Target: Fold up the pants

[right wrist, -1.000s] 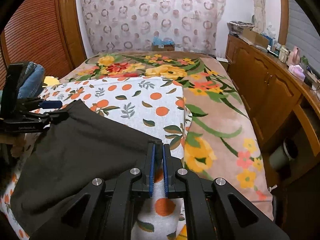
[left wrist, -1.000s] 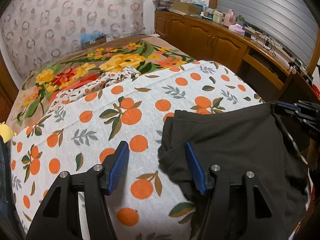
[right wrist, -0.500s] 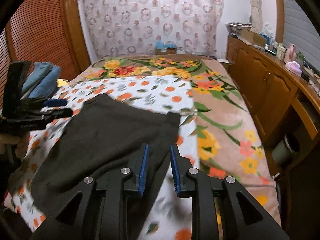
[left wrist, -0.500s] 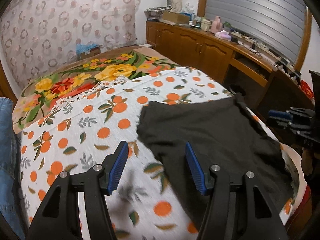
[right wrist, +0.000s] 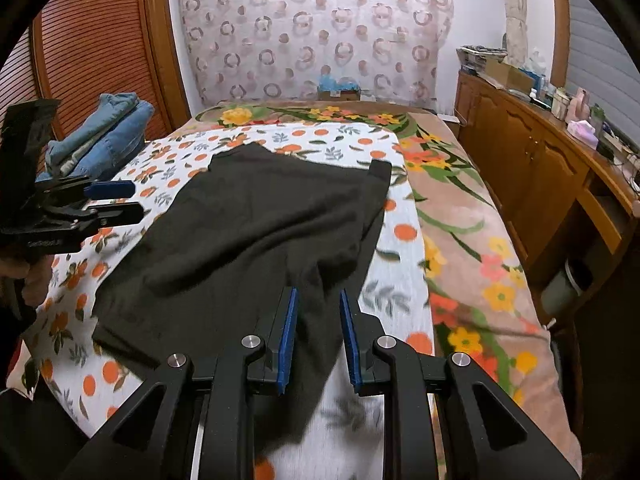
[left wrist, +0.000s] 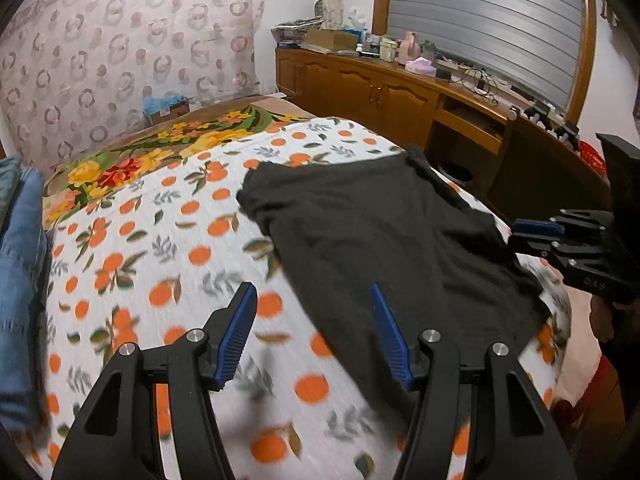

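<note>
Now black pants (left wrist: 384,236) lie flat on orange-print sheet (left wrist: 132,264), mid-bed. Left tool (left wrist: 312,332) released, above pants' near-left edge. Right tool (right wrist: 316,340) released, above pants' near-right edge. Jeans (right wrist: 104,132) beyond pants' left side.

Black pants (right wrist: 256,232) lie spread on the orange-print sheet (right wrist: 400,280); the right gripper (right wrist: 316,312) hangs parted above them.

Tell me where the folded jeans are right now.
In the right wrist view, the folded jeans sit far left on the bed, against the wooden wall, left of the black pants.
</note>
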The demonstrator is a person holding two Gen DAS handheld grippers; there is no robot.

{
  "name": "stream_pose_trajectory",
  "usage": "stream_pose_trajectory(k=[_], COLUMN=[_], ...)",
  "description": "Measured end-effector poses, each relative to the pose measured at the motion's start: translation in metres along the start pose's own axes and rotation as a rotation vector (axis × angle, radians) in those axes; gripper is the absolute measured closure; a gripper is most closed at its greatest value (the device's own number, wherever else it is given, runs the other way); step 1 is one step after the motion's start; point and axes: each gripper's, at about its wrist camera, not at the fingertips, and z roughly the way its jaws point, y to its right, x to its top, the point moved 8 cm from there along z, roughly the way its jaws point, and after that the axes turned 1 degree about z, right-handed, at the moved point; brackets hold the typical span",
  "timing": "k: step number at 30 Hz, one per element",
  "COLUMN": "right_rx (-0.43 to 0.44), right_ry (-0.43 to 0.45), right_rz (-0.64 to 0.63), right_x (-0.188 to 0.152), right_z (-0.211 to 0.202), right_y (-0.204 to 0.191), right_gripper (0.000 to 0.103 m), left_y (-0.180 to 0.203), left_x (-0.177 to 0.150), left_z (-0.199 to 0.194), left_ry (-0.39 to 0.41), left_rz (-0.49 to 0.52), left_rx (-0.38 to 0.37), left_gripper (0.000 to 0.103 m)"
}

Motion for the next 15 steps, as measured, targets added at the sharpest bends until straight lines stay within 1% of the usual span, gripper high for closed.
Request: stream_pose_trajectory(k=[6,11,15], right_rx=[-0.002,0.011,0.025], right_ry=[0.002,0.009,0.005], right_rz=[-0.001,0.024,0.034], right_x=[-0.014,-0.026,-0.031], right_z=[-0.013,-0.024,-0.027], right_y=[-0.003,-0.004,-0.004], right_gripper=[0.081,0.081,0.081], left_y=[0.013,0.028,0.038], left_x=[-0.02,-0.034,-0.047], left_z=[-0.015,-0.026,-0.025], left_ry=[0.005,0.004,-0.016], left_rz=[-0.003,0.001,0.009], left_rx=[0.008,-0.003,-0.019], left_gripper=[0.043,0.043,0.043])
